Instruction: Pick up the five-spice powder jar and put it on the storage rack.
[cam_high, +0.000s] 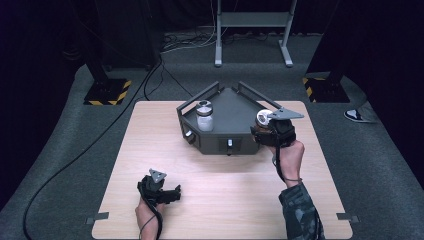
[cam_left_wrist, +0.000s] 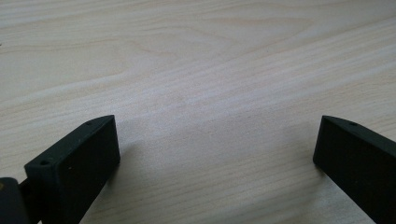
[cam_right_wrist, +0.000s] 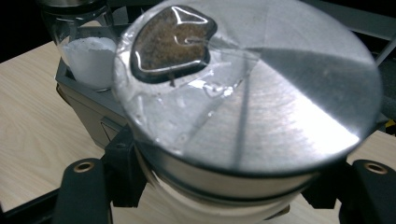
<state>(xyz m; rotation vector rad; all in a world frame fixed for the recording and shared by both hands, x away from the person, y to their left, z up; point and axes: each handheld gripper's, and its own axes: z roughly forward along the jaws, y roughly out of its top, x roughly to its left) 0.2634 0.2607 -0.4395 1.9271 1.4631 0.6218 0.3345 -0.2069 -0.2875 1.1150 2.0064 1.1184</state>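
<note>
My right gripper (cam_high: 266, 128) is shut on a glass jar (cam_high: 263, 118) with a round silver lid, held at the right front corner of the dark grey tray (cam_high: 235, 102). In the right gripper view the lid (cam_right_wrist: 280, 98) is close up, with brown grains showing through a clear part, and my right gripper (cam_right_wrist: 226, 189) clamps the jar below the lid. A second jar (cam_high: 204, 116) with white powder stands upright in the tray's left side. My left gripper (cam_high: 176, 193) rests open on the wooden table (cam_high: 150, 150); between its jaws (cam_left_wrist: 217, 125) lies bare wood.
The white-powder jar (cam_right_wrist: 86, 56) stands in the tray corner (cam_right_wrist: 88, 109) behind the held jar. The tray has raised handle bars at its back edges. Grey carpet, cables and a metal stand (cam_high: 252, 30) lie beyond the table.
</note>
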